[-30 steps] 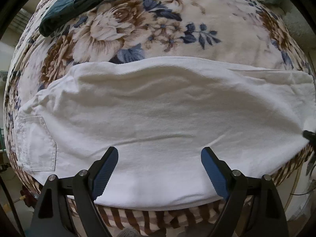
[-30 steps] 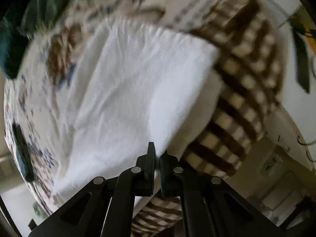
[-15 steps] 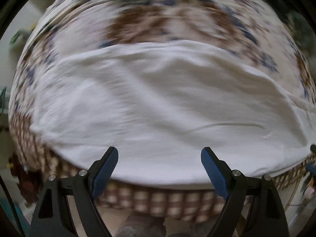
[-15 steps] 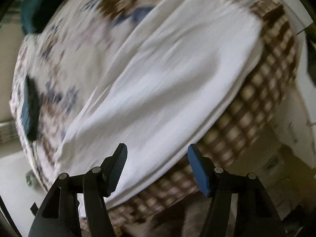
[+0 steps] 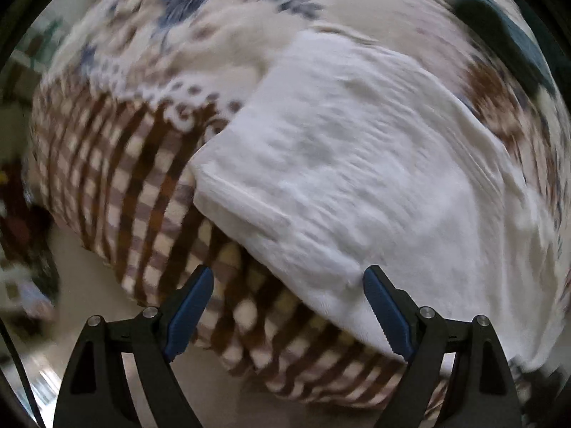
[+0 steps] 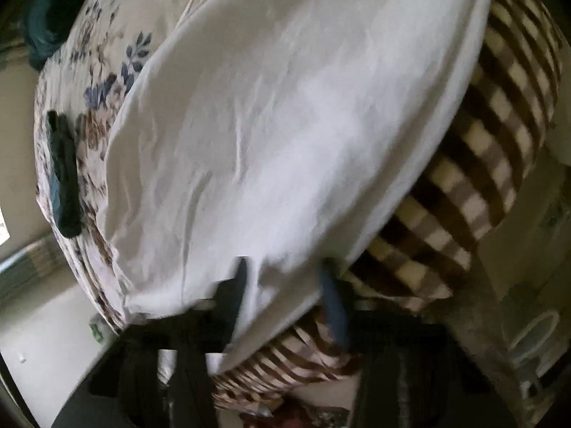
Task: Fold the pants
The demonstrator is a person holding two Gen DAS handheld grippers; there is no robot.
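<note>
The left gripper [image 5: 288, 308] stands wide apart, its blue-padded fingers [image 5: 189, 306] holding nothing; its right-hand pad sits just at the near edge of the white pants [image 5: 360, 178], while the other pad hangs over the brown-checked blanket [image 5: 142, 178]. Ahead of it the pants lie flat, a stitched hem or waistband edge running along their near-left side. Beyond them spreads the floral bedspread [image 5: 221, 21], and far off to the upper right lies a dark teal garment [image 5: 499, 25].

The right gripper [image 6: 285, 292] is blurred (it smears badly in its own view), but its fingers are parted, with a fold of the pants [image 6: 278, 125] edge lying between them; whether they touch the cloth cannot be told. The pants stretch away ahead of it. To its right the checked blanket [image 6: 481, 164] hangs over the bed's side, to its left the floral bedspread [image 6: 96, 82] carries a dark folded garment [image 6: 64, 178].
</note>
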